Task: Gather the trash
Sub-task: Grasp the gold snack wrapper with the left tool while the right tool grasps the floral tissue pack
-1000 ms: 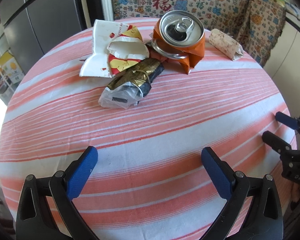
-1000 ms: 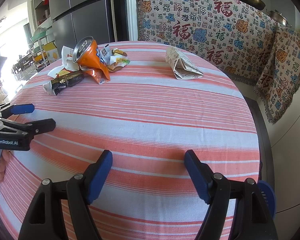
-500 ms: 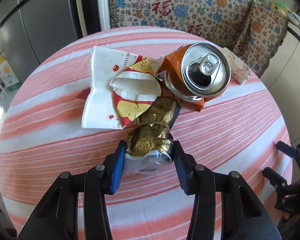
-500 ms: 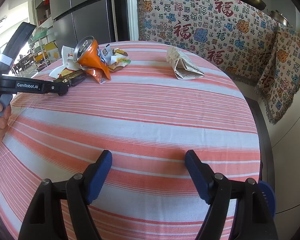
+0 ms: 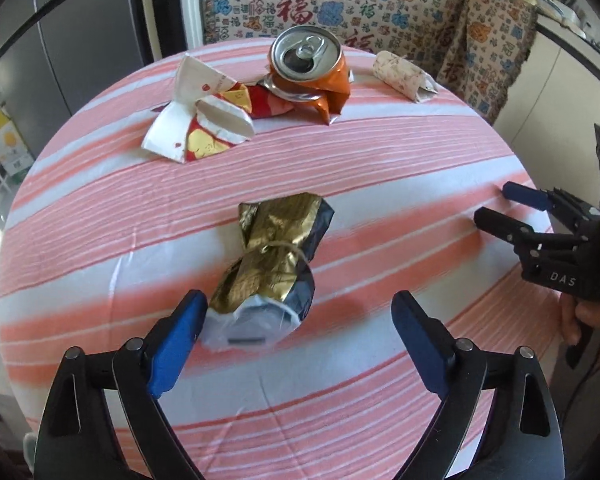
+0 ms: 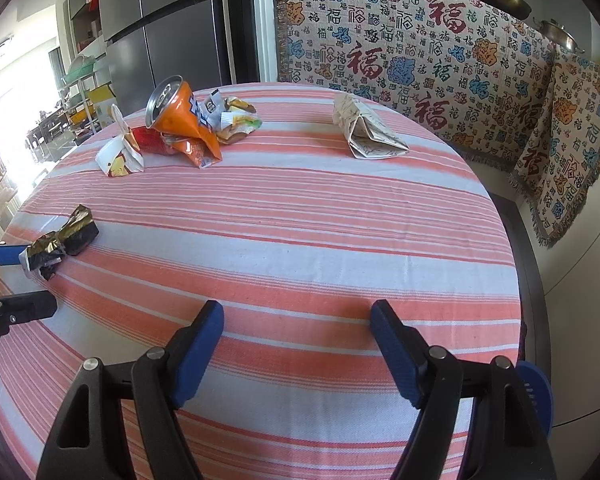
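Two claws over the striped table (image 6: 300,240), both spread wide, neither holding anything.

Left claw (image 5: 296,336): I see the gold wrapper (image 5: 272,264) lying between its fingers, near end against the left pad (image 5: 180,336); the right pad stands clear of it. Wrapper is crumpled, cinched in the middle with a thin tie, clear plastic at the near end. From the right wrist view it lies at the table's left edge (image 6: 60,240), well apart from the other trash.

Right claw (image 6: 296,348): hovers low over bare cloth at the near edge; nothing between its pads.

Far side of the table, a pile: orange can (image 5: 306,66) tilted, its opened top toward my left camera, propped on crumpled wrappers (image 6: 232,120). Just beside it to the left, a torn white-and-red paper carton (image 5: 198,120). A folded paper packet (image 6: 364,132) lies by itself to the right (pale, printed pattern).

Patterned throw (image 6: 420,60) hangs behind the table.
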Motion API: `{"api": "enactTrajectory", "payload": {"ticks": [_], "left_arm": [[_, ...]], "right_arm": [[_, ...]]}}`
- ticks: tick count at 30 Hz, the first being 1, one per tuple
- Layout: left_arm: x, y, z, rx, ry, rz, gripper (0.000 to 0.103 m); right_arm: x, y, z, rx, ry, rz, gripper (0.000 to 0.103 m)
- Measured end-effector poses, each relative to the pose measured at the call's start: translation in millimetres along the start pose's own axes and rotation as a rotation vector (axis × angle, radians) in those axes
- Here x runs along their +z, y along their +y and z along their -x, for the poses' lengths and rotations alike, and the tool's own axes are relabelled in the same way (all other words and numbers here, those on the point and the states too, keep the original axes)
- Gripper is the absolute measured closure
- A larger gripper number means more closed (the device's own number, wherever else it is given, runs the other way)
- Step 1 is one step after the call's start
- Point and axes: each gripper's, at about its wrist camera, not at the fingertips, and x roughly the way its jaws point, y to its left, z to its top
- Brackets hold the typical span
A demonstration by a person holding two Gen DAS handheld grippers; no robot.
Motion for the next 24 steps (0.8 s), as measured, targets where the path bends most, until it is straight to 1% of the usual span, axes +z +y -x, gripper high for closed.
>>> {"api": "enactTrajectory", "payload": {"ticks": [2,3,6,7,9,11,13,14,16,18,20,22,23,24], "left_arm": [[6,2,-8,0.004,-0.005,0.002,0.009],[8,5,-12,0.006,-0.009,0.015,0.009],[9,12,-13,0.008,-0.049,0.033,0.008],[9,14,-13,0.005,-0.056,0.036,0.007],[9,15,-13,0.005,-0.062,0.033,0.006],[11,12,-16,0.011,-0.062,0.028,0.004],[11,8,-18,0.033,-0.059,0.01,0.002],[11,5,-20,0.046,-0.053,-0.002,0.002],[13,1,-24,0.061,-0.048,-0.019,0.001],[14,2,-24,0.054,-0.047,-0.011,0.001],[14,1,-24,0.054,-0.045,-0.013,0.001],[14,1,-24,0.05,-0.042,-0.017,0.001],[15,1,-25,0.044,-0.039,-0.019,0.001],[15,2,-24,0.04,-0.038,-0.019,0.001]], "right_arm": [[-1,-6,2,-0.003,-0.006,-0.002,0.026],[2,-14,3,-0.013,-0.007,-0.026,0.026],[26,-44,0,-0.017,0.006,-0.119,0.026],[36,-50,-3,-0.021,0.012,-0.123,0.026],[67,-54,-11,-0.037,0.017,-0.083,0.026],[97,-49,-19,-0.039,0.013,-0.03,0.026],[125,-36,-32,-0.064,0.022,0.047,0.022],[138,-24,-43,-0.081,0.038,0.107,0.021],[154,-9,-66,-0.161,0.069,0.202,0.021],[164,-6,-89,-0.225,0.11,0.244,0.021],[172,-10,-109,-0.242,0.152,0.231,0.021],[176,-16,-119,-0.238,0.164,0.209,0.021],[178,-18,-122,-0.219,0.175,0.199,0.022],[177,-19,-123,-0.206,0.194,0.188,0.043]]}}
